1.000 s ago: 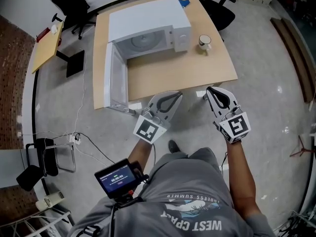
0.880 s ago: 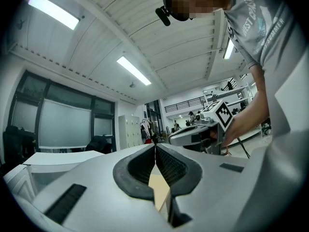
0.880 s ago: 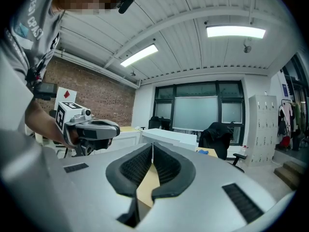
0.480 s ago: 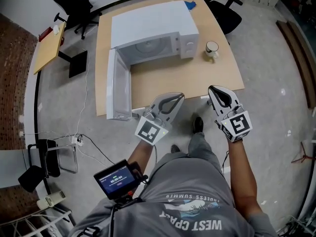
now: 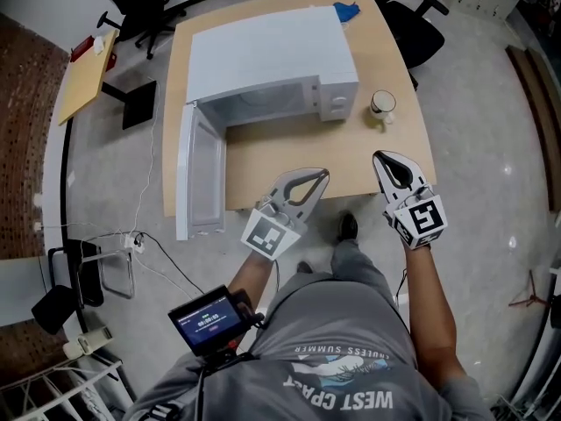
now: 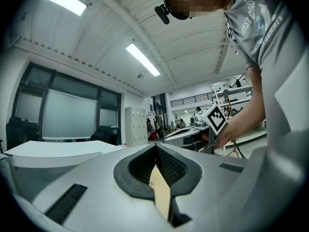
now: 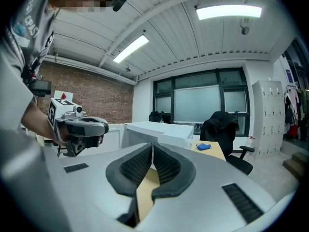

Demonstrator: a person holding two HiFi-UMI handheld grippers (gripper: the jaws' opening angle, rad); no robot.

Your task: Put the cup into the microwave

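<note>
1. Here, nearest the person, the left gripper [image 5: 323,174] and right gripper [image 5: 383,156] are both clenched on nothing. Each gripper view shows its jaws pressed together at the tips, with no object between them.
2. Both hover over the near edge of the table [image 5: 333,152], well apart from the cup.
3. The door [image 5: 200,169] stands swung wide open toward the person at the table's left, so the opening step looks done.
4. The cup [image 5: 382,103] stands upright on the table just right of the microwave [image 5: 272,55], untouched.
5. What is left, I judge, is nearly everything: reach the cup, spread 1 gripper round it, grasp, lift, and set it inside.
6. Hard to make out: the cavity shows only as a shadowed strip under the microwave's top, and the cup's handle and contents are too small to tell.
7. Neither gripper view shows the cup. A blue thing [image 5: 347,11] at the table's far corner cannot be identified.
</note>
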